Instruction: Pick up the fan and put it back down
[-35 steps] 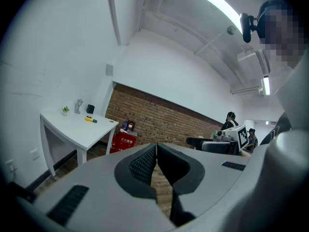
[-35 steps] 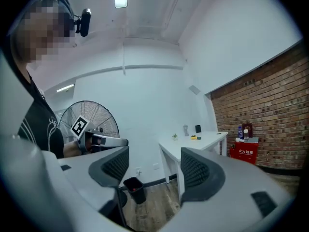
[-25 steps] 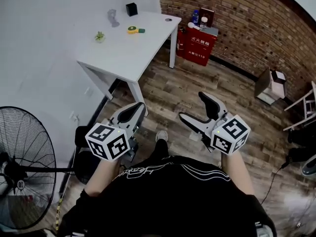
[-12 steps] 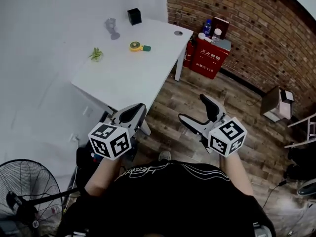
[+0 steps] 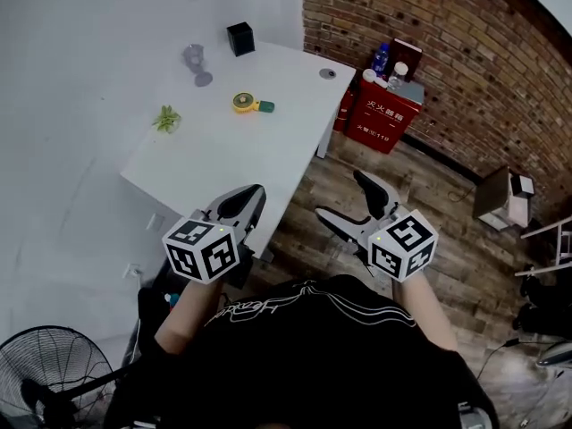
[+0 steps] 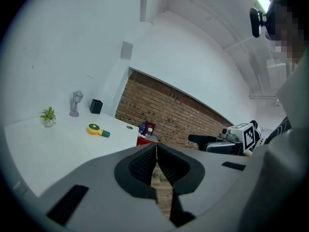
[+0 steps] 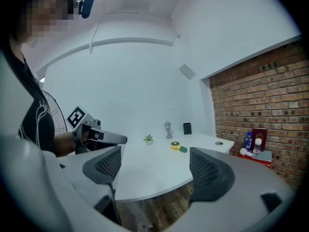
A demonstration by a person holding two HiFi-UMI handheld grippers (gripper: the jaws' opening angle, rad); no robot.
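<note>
A small yellow hand fan (image 5: 243, 104) with a green handle lies flat on the white table (image 5: 223, 164), towards its far side. It also shows in the left gripper view as the hand fan (image 6: 95, 130) and in the right gripper view as the hand fan (image 7: 176, 146). My left gripper (image 5: 243, 201) hovers over the table's near edge, shut and empty; its jaws meet in its own view (image 6: 155, 151). My right gripper (image 5: 350, 202) is open and empty above the wooden floor, right of the table (image 7: 154, 168). Both are well short of the fan.
On the table stand a small green plant (image 5: 165, 119), a grey figurine (image 5: 195, 63) and a black box (image 5: 239, 38). A red cabinet (image 5: 382, 114) with bottles stands by the brick wall (image 5: 465, 52). A black floor fan (image 5: 49, 378) is at the lower left.
The view has shifted towards the table: the table and hand fan sit nearer and lower in view, and the floor fan has slid towards the bottom left corner. Both grippers keep their states.
</note>
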